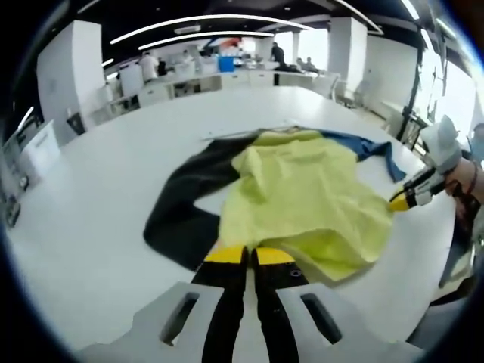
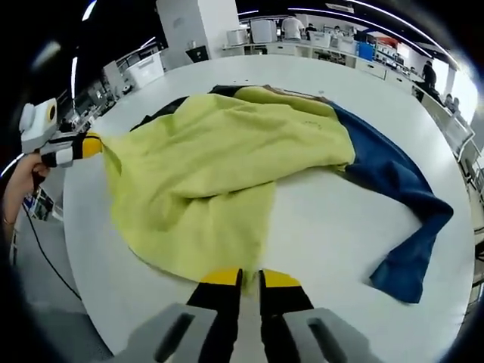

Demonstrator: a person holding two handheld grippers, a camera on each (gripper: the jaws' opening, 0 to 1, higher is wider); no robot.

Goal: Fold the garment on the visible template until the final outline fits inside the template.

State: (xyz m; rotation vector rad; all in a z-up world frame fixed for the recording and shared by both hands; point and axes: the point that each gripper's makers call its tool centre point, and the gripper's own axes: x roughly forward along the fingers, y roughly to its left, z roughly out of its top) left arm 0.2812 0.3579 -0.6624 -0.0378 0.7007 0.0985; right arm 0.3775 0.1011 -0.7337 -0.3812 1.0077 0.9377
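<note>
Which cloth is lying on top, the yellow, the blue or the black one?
The yellow cloth: it covers parts of the blue cloth and black cloth beneath.

Left gripper [image 1: 250, 255] jaws nearly together, apparently pinching cloth edge. Right gripper [image 2: 250, 279] same, hand [image 1: 463, 180] behind it.

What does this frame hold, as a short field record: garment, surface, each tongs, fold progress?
garment: yellow garment, spread out and rumpled, with a dark blue part trailing to one side and a black part on the other
surface: white table
left tongs: jaws close together at the garment's near edge; whether they pinch cloth cannot be told
right tongs: jaws close together at the yellow hem; grip unclear
template: none made out
fold progress: garment lies loose, not in a neat folded outline
</note>
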